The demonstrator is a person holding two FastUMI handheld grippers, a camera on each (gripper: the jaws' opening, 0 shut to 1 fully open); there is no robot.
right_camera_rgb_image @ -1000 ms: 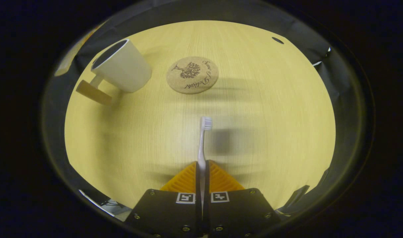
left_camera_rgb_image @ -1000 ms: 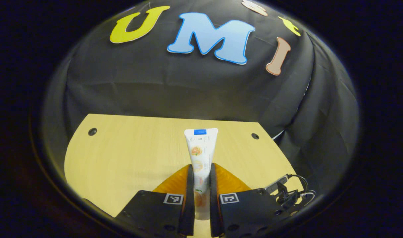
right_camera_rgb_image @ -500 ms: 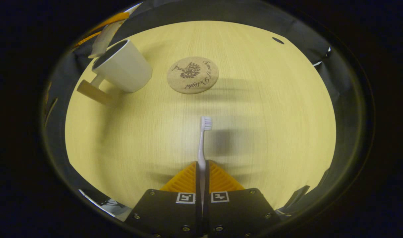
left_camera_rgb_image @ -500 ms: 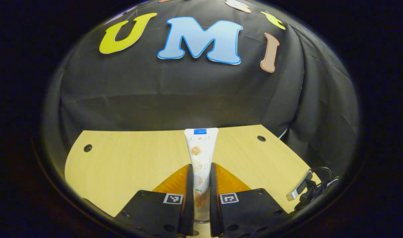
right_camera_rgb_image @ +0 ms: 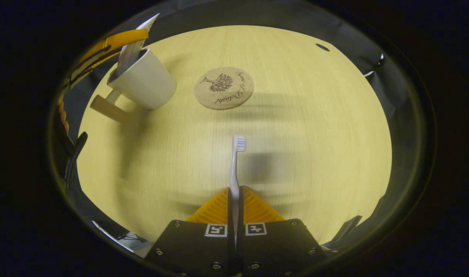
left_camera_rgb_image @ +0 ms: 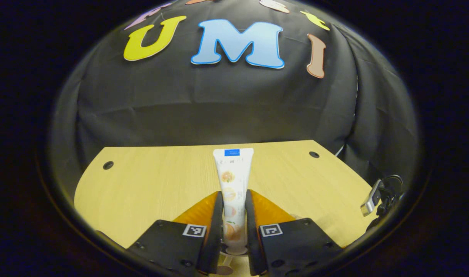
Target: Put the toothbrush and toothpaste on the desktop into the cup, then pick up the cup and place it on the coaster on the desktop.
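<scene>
Left claw clamps the white, fruit-printed toothpaste; right claw pinches the slim white toothbrush.

Both fisheye views are dim at the rim and strongly curved toward the edges. Warm overhead light brightens the table evenly, without glare. A soft, blurred shadow lies right of the toothbrush. The cup looks slightly stretched at far left.

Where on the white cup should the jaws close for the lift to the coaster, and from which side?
Probably the flat wooden handle of the white cup, approached from the side facing away from the cork coaster. It juts out clear, while the toothpaste tube occupies the rim.
</scene>
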